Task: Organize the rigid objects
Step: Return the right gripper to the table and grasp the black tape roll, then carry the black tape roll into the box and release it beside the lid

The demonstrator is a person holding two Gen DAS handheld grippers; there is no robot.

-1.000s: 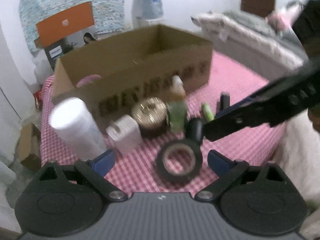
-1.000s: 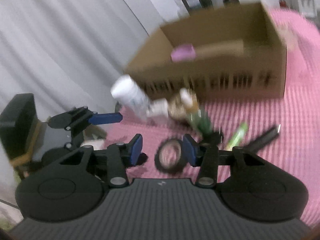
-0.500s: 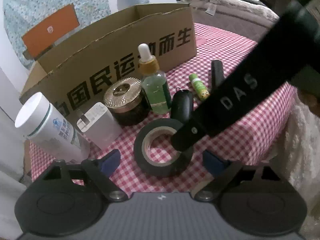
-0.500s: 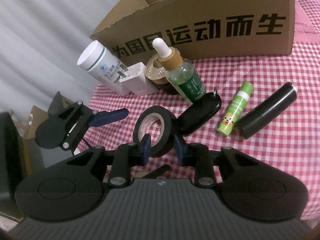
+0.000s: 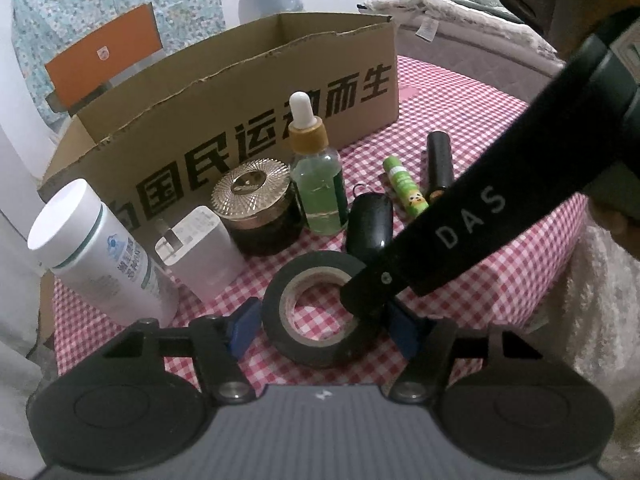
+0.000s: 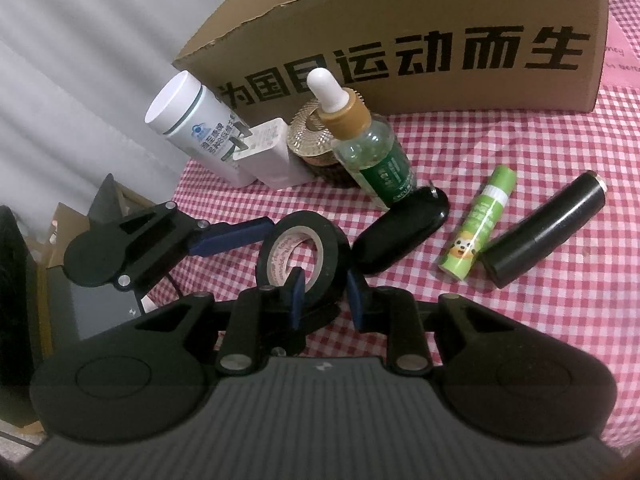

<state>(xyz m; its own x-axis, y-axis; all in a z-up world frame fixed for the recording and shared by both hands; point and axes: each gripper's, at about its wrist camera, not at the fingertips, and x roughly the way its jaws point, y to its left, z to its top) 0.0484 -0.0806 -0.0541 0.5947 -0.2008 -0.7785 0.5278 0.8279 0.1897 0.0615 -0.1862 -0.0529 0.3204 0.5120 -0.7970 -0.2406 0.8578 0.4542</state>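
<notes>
Both grippers have come down onto the black tape roll point(image 5: 320, 316) since a second ago, and both have just been closing with the roll between their pads. Right gripper point(image 6: 325, 295) is now clamped across the roll's wall: one blue pad inside the hole, the other on the outer face. Left gripper point(image 5: 322, 326) straddles the whole roll from outside; its pads sit right at the rim on either side, but I cannot tell if they press or just touch. From the left wrist view the right gripper's finger drops into the roll's hole from the upper right.

The roll sits on the checked tablecloth point(image 6: 520, 320), directly between the fingers of both grippers, apparently tipped up on the right gripper's side.

Beyond the roll, away from the grippers: black key fob point(image 6: 400, 236), dropper bottle point(image 6: 368, 148), gold-lidded jar point(image 5: 256, 204), white charger point(image 5: 200, 248), white canister point(image 5: 88, 248), green lip balm point(image 6: 478, 224), black tube point(image 6: 544, 228), then the open cardboard box point(image 5: 240, 92) behind.

Judgement: grasp of the tape looks secured by the right; lift and transfer to the box likely next. Two grippers on one roll risks a tug conflict.
</notes>
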